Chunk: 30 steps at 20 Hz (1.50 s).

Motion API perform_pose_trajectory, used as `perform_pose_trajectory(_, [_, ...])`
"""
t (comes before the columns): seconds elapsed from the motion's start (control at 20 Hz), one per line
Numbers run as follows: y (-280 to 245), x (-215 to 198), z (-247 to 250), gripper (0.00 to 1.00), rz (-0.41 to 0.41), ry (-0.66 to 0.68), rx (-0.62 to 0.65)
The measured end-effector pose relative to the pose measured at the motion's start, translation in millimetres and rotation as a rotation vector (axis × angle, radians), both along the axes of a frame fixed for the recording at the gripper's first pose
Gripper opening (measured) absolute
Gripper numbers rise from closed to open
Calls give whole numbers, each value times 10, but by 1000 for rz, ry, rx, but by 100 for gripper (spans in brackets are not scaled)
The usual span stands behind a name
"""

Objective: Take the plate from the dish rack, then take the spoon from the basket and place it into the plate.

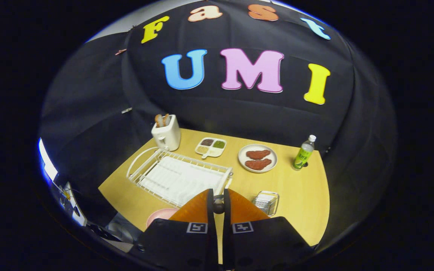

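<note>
The claw (pixel 219 205) is being held above the near part of a wooden worktop (pixel 300 188), its two fingers (pixel 196 209) drawn close together with only a narrow slit left between them. A small dark rounded thing is being seen at the tips; whether it is being pinched, or what it is, cannot be told.

A pink plate (pixel 160 216) is being shown lying flat on the worktop just beside the fingers on the left, partly hidden by them. The white wire dish rack (pixel 179 175) is being seen just beyond the fingers, with no dish standing in it. A small clear basket (pixel 266 202) is being shown just to the right of the fingers; its contents are too blurred to be told, and the spoon cannot be made out.

Farther back, a white toaster (pixel 167 134) with slices of bread in its slots is being seen behind the rack. A divided tray (pixel 211 146) of small portions is lying next to it, followed by a round plate with two brown pieces (pixel 257 158). A green-labelled bottle (pixel 303 152) is standing upright at the far right, well apart from the rack.
</note>
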<state>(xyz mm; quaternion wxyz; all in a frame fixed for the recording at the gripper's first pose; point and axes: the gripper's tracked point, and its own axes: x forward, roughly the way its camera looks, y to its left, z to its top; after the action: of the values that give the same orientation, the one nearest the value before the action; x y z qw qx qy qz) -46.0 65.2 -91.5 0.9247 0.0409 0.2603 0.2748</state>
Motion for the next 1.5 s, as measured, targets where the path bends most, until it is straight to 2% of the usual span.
perform_pose_trajectory(0.15, [374, -314, -191, 9, 87, 44, 17])
perform_pose_trajectory(0.4, [945, -613, -717, 9, 187, 106, 6])
perform_pose_trajectory(0.75, [1466, -696, -1254, 9, 246, 116, 32])
perform_pose_trajectory(1.1, [1524, -765, -1486, 9, 277, 116, 83])
perform_pose_trajectory(1.3, [1475, -884, -1645, 12, 325, 160, 39])
perform_pose_trajectory(1.5, [1366, -993, -1902, 16, 330, 213, -23])
